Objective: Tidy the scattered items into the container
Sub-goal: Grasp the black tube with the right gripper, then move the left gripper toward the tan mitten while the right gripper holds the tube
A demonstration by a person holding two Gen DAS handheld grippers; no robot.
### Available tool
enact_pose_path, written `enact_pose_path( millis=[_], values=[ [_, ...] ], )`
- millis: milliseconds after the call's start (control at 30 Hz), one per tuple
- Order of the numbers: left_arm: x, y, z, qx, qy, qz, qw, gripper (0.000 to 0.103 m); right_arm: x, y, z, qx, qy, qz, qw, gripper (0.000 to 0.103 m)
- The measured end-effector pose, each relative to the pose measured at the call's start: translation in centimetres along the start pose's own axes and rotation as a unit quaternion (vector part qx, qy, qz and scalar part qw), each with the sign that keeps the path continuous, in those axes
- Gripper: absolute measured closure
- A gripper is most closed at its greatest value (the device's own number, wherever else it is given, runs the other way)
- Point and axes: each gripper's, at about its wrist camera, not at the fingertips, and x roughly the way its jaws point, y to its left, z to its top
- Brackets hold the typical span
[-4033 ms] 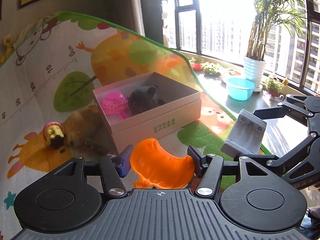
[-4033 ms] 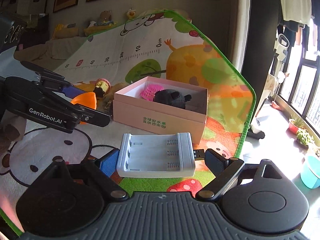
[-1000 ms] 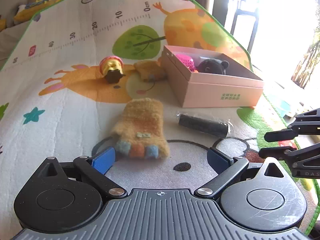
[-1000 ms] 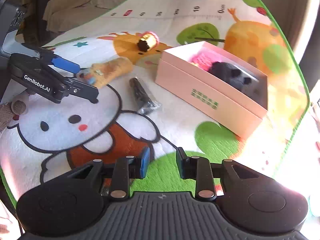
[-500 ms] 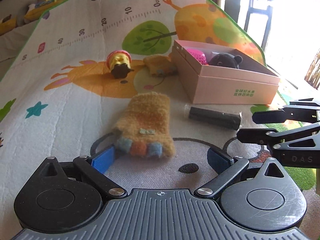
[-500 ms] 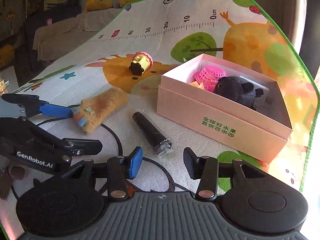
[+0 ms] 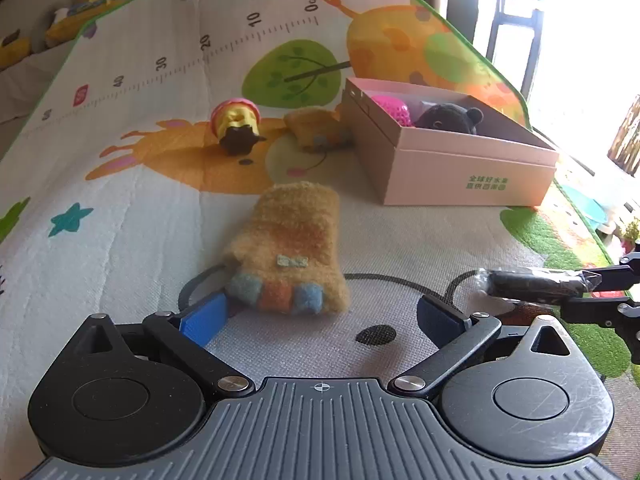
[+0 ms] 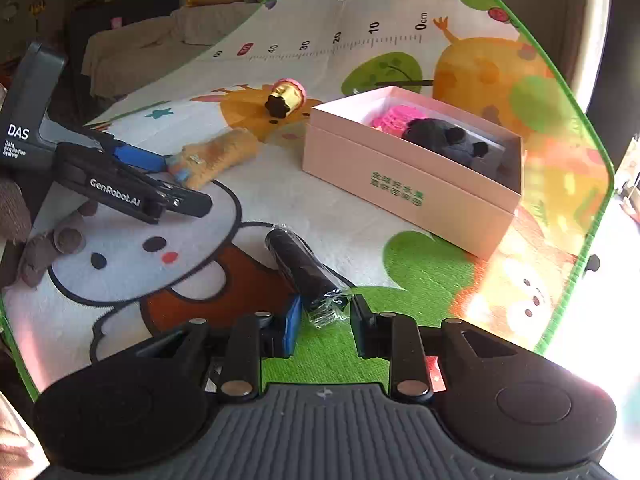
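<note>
A pink cardboard box [image 7: 460, 168] [image 8: 404, 184] stands open on the play mat, with a pink mesh ball [image 7: 390, 108] and a dark plush toy [image 7: 448, 116] inside. My left gripper [image 7: 320, 312] [image 8: 186, 184] is open and low over the mat, its fingers on either side of the near end of a furry tan mitten [image 7: 288, 248] [image 8: 216, 152]. My right gripper [image 8: 326, 322] [image 7: 588, 286] is shut on the near end of a black tube [image 8: 304, 268] [image 7: 536, 282] wrapped in clear plastic. A second mitten [image 7: 316, 128] and a yellow-and-pink toy [image 7: 236, 124] [image 8: 284, 100] lie further back, left of the box.
The mat's green edge [image 8: 600, 184] runs close behind and right of the box, with a bright window beyond. A covered sofa [image 8: 140, 44] stands at the back left. A gloved hand [image 8: 44, 248] holds the left gripper.
The orange piece and the white charger have left the grippers. Over the last second the right gripper came down to the black tube and shut on its end. The left gripper closed in on the mitten.
</note>
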Motion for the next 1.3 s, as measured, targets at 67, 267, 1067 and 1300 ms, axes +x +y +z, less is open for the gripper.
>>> enact_pose_path(
  millis=[67, 267, 1067, 1300],
  values=[
    [0.0, 0.0, 0.0, 0.0, 0.0, 0.0, 1.0, 0.0, -0.5, -1.3, -0.8, 0.004, -0.002, -0.068, 0.998, 0.062],
    [0.0, 0.0, 0.0, 0.0, 0.0, -0.001, 1.0, 0.0, -1.1, -4.6, -1.4, 0.091, -0.043, -0.183, 0.978, 0.013],
    [0.0, 0.2, 0.0, -0.006, -0.002, -0.006, 1.0, 0.0, 3.0, 0.1, 0.9, 0.071, 0.005, -0.035, 0.997, 0.022],
    [0.0, 0.2, 0.0, -0.005, -0.002, -0.005, 1.0, 0.0, 1.4, 2.0, 0.6, 0.065, -0.01, -0.014, 0.998, 0.023]
  ],
)
